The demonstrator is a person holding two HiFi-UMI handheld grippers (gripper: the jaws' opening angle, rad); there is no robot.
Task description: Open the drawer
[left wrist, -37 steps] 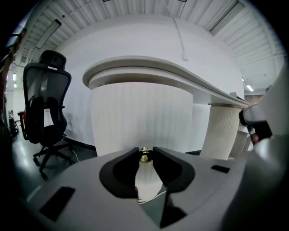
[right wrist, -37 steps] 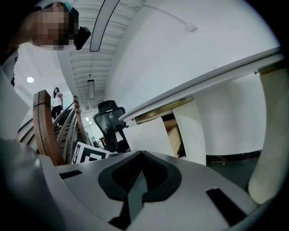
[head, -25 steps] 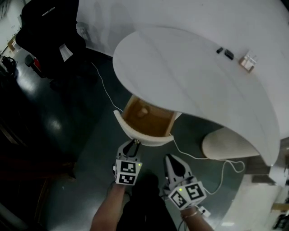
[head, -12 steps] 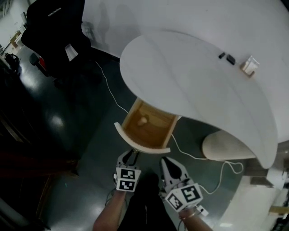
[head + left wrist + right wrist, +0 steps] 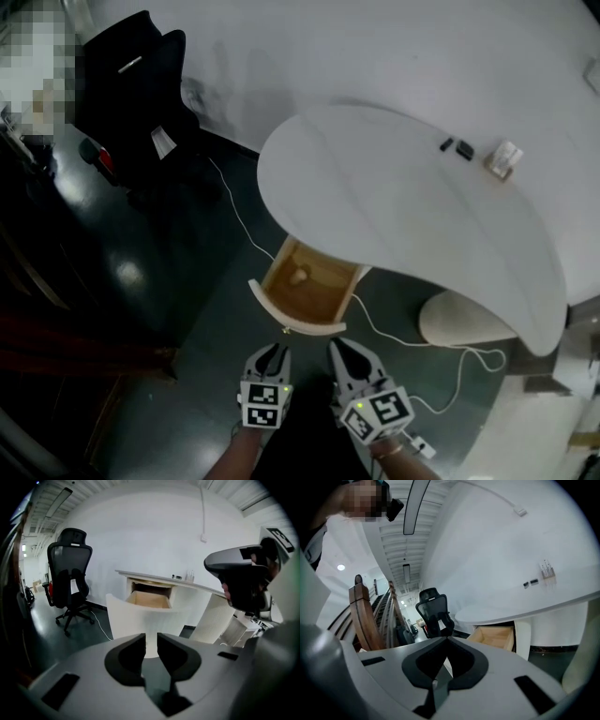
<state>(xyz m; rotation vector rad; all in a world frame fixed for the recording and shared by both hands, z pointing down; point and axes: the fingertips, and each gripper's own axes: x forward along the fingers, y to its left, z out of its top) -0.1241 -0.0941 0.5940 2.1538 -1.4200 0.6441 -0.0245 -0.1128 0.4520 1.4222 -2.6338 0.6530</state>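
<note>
The wooden drawer (image 5: 306, 290) stands pulled out from under the curved white tabletop (image 5: 403, 206), with a small pale object (image 5: 298, 276) inside. Its curved white front (image 5: 145, 620) faces my left gripper (image 5: 151, 637), which hangs a short way back from it. That gripper's jaws are closing, a narrow gap remains, and nothing is between them. My right gripper (image 5: 446, 640) is shut on nothing, beside the left one (image 5: 271, 351) and also clear of the drawer (image 5: 497, 637). In the head view the right gripper (image 5: 343, 347) sits just below the drawer front.
A black office chair (image 5: 141, 94) stands on the dark floor at the far left, and a white cable (image 5: 234, 211) runs past the drawer. The table's round pedestal (image 5: 464, 319) is at the right. Small items (image 5: 506, 157) lie on the tabletop. A wooden stair railing (image 5: 361, 616) is at the left.
Both grippers have drawn back from the drawer front and risen. The left one, earlier at the front panel, is now clear of it with narrower jaws. The drawer stays open.
</note>
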